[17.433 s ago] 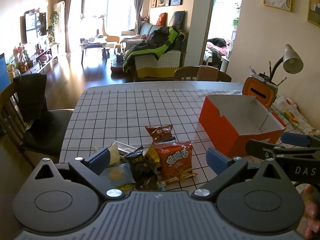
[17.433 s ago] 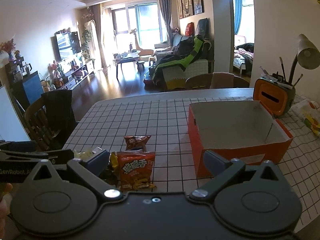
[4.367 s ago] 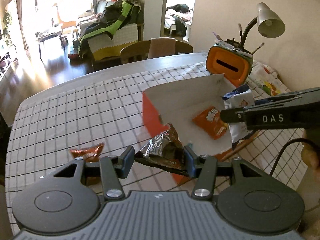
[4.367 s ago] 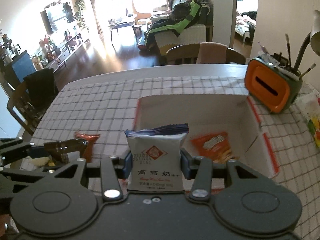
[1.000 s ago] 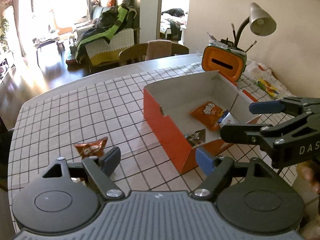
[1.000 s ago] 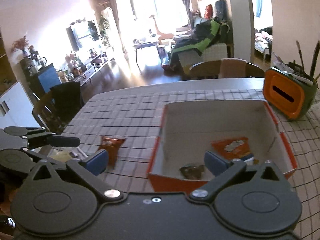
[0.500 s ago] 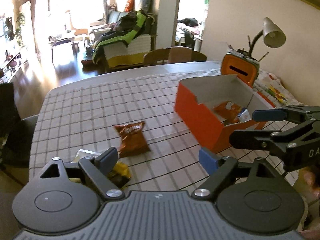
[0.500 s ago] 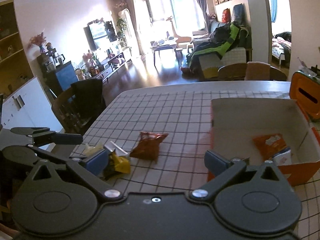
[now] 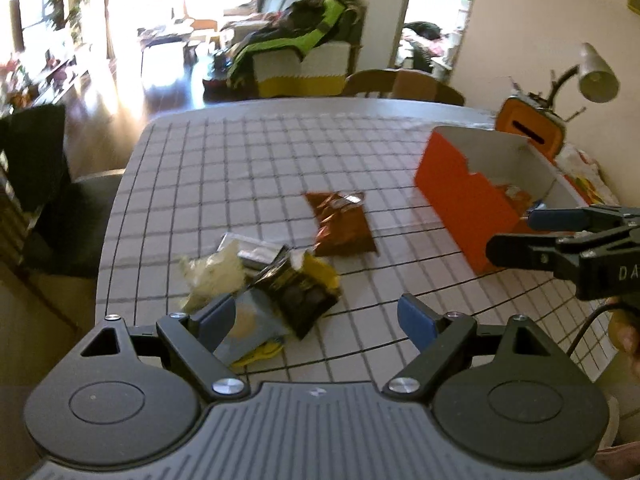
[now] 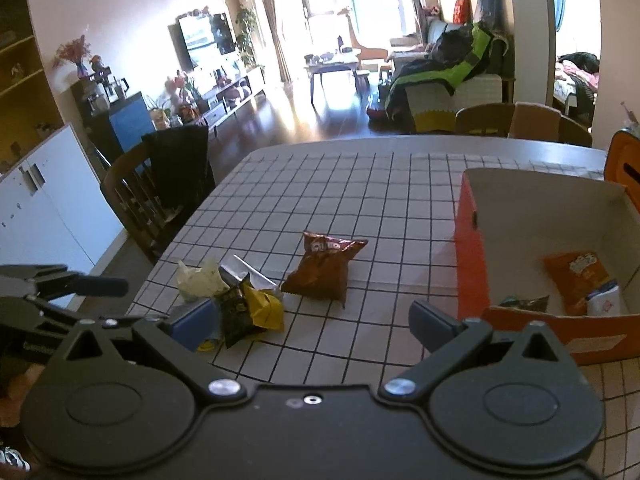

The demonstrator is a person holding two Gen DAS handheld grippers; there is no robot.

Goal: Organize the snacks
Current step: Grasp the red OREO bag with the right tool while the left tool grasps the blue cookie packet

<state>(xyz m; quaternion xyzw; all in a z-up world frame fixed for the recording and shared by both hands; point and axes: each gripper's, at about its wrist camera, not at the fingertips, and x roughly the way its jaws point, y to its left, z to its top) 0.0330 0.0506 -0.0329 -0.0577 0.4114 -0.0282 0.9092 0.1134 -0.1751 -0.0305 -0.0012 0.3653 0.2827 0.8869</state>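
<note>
Now we hold both tools released and empty, our left tool (image 9: 316,318) having just spread above a small snack heap (image 9: 276,280) on the checked tabletop (image 9: 260,168). Our right tool (image 10: 314,322) hangs near a brown packet (image 10: 324,268), apart from the orange box (image 10: 468,264) holding three packets.

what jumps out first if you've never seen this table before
The bright orange box at the right of the checked table, with a few snack packets already inside. Left of it a brown snack bag lies alone, and beyond that sits a small heap of packets. Both claws, left and right, hang open and empty.
</note>
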